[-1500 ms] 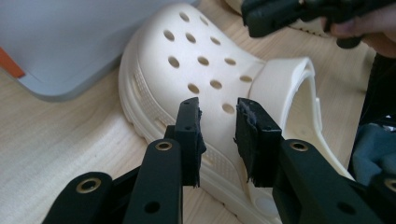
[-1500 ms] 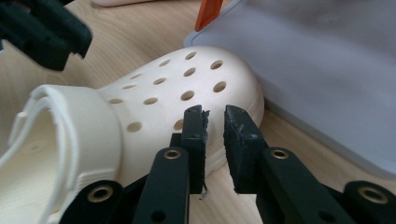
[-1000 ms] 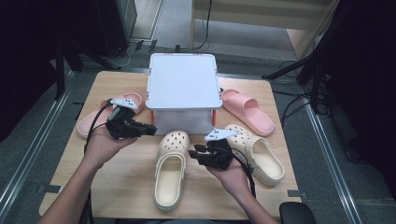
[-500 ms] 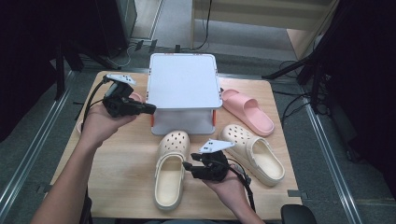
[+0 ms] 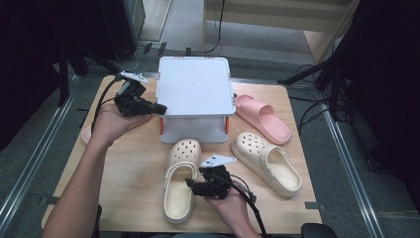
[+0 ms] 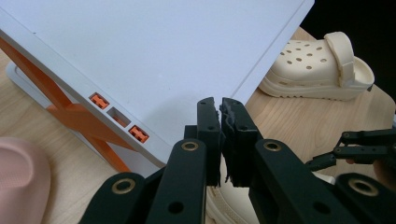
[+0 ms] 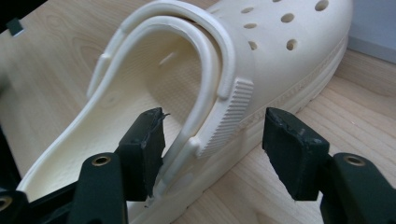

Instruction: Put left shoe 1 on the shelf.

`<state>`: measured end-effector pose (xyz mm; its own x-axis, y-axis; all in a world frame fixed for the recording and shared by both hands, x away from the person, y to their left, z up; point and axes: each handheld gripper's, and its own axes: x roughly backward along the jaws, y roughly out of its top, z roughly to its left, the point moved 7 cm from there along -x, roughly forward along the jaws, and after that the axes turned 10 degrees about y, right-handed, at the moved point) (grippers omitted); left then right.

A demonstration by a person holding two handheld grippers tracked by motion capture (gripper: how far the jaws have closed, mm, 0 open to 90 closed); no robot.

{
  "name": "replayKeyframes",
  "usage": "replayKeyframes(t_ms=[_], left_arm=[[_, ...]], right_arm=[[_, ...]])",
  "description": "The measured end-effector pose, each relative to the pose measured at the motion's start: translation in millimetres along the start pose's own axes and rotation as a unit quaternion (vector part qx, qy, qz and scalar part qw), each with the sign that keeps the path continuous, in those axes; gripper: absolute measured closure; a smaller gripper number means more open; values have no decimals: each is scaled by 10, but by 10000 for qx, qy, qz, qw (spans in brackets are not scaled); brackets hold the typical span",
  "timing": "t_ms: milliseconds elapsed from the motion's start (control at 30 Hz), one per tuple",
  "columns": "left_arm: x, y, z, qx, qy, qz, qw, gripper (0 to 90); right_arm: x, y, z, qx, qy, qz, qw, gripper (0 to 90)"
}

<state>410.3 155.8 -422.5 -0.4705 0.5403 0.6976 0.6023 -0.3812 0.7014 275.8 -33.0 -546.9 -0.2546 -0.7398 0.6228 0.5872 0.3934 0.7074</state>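
A white lidded box (image 5: 195,94) with orange latches stands at the table's middle back. My left gripper (image 5: 158,108) is shut and empty, its tips at the lid's left edge (image 6: 220,105). A cream clog (image 5: 178,191) lies in front of the box. My right gripper (image 5: 190,186) is at the clog's right side; its jaws have just been opening. In the right gripper view they stand wide (image 7: 212,135), straddling the clog's side wall and folded strap (image 7: 280,51), one pad inside and one outside. The matching clog (image 5: 267,161) lies to the right.
A pink slide (image 5: 262,118) lies right of the box. Another pink slide (image 5: 86,135) lies partly hidden under my left hand. The wooden table (image 5: 129,168) has bare room at front left. Dark floor and cables surround the table.
My left hand has risen and moved away from me to the box lid's left edge. My right hand has slid nearer along the clog, and its jaws have spread wide.
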Motion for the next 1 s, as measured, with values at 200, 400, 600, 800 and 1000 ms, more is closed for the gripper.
replayKeyframes(t_ms=[200,400,600,800,1000], left_arm=[[3,-5,-3,-61,74,-43,9999,859],[3,-8,-5,-65,99,-53,9999,857],[4,-10,-13,-96,134,-63,9998,856],[2,-8,-20,-126,195,-63,9997,853],[3,-8,-21,-132,201,-66,9997,852]], right_arm=[[-102,-4,-12,-77,-66,-1,9999,400],[-115,-2,-41,-130,-34,9,9999,430],[-79,11,-76,-90,36,68,9999,531],[-34,35,-118,-213,90,140,9996,681],[-1,83,-171,-334,37,161,9993,781]])
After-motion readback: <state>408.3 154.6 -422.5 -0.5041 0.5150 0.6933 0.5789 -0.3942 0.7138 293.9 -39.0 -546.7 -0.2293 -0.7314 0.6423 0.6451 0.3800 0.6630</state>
